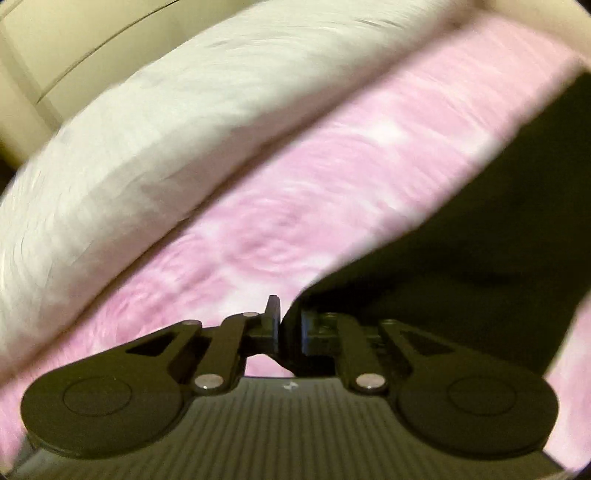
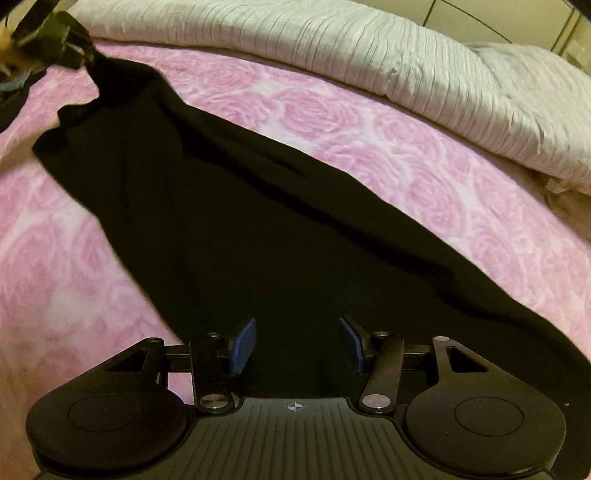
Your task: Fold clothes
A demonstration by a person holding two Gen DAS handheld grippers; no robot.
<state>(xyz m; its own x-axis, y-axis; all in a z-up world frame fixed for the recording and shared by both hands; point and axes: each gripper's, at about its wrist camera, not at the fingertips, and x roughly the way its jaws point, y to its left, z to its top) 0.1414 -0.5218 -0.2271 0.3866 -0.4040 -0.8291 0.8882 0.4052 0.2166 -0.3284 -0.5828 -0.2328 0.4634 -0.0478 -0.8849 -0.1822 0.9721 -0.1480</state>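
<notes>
- Blue-padded jaws of the right gripper [image 2: 296, 345] stand about half open just above the black garment [image 2: 236, 236], gripping nothing; the cloth passes under the gap, and I cannot tell whether the pads [image 2: 243, 345] brush it
- Pinched almost together, the left gripper [image 1: 287, 325] has a corner of the same garment [image 1: 443, 258] caught between its jaws, so that end is lifted while the rest trails away
- Seen from the right wrist, the left gripper [image 2: 70, 31] sits far off at the top left, with the cloth drawn into a narrow neck below it, which suggests it is pulling the piece taut to straighten it for a fold
- Most of the garment lies slantwise across the pink rose-patterned bedspread [image 2: 424, 173], widening toward the right gripper, probably so that this hand can take the near edge
- Its upper long edge runs fairly straight; its lower left edge is rumpled
- Bare bedspread lies open on both sides of the cloth, giving room to spread or turn it
- White ribbed quilt [image 2: 369, 48] is heaped along the far side, bounding the working space there
</notes>
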